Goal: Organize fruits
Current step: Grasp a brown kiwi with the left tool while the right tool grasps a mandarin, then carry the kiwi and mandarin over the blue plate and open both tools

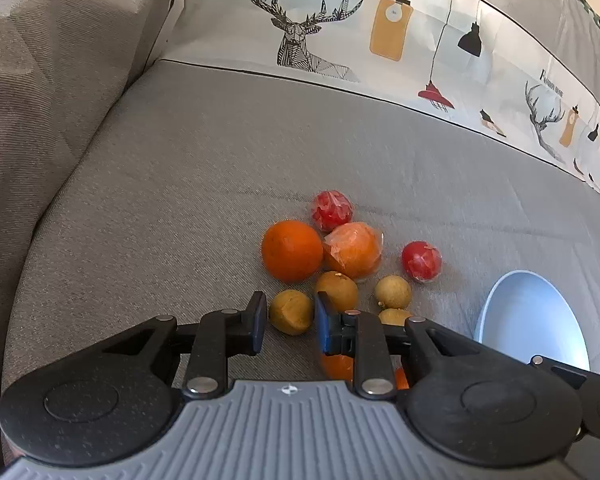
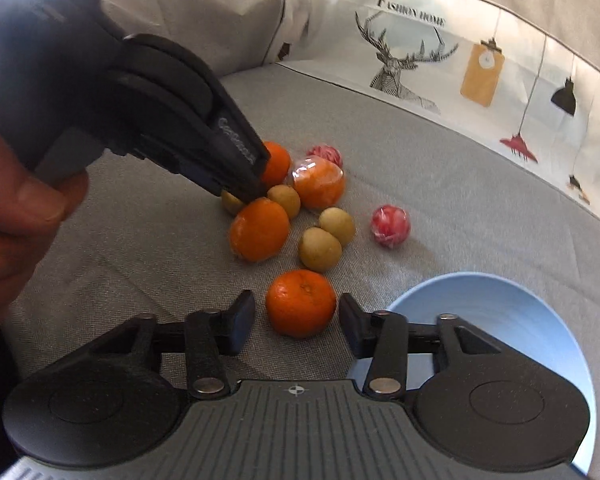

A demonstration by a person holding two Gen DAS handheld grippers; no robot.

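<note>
the left tool point(image 1: 290, 322) is open about halfway, its fingers either side of a brown longan point(image 1: 291, 312) that lies on the grey sofa seat point(image 1: 180, 200); neither pad clearly touches it, so it has hold of nothing. just beyond its tips sit a bare orange point(image 1: 292, 250), a plastic-wrapped orange point(image 1: 353, 249), more longans and two wrapped red fruits point(image 1: 332, 210), all bunched close. to its right lies a pale blue bowl point(image 1: 532, 320).

the right tool point(image 2: 298, 320) is open wide, a mandarin point(image 2: 301, 303) between its fingers with a gap on each side, not gripped. the pale blue bowl point(image 2: 500, 312) is just right of its right finger. ahead and to the left, the left tool point(image 2: 244, 184) dips into the fruit pile, beside another orange point(image 2: 260, 229).
</note>
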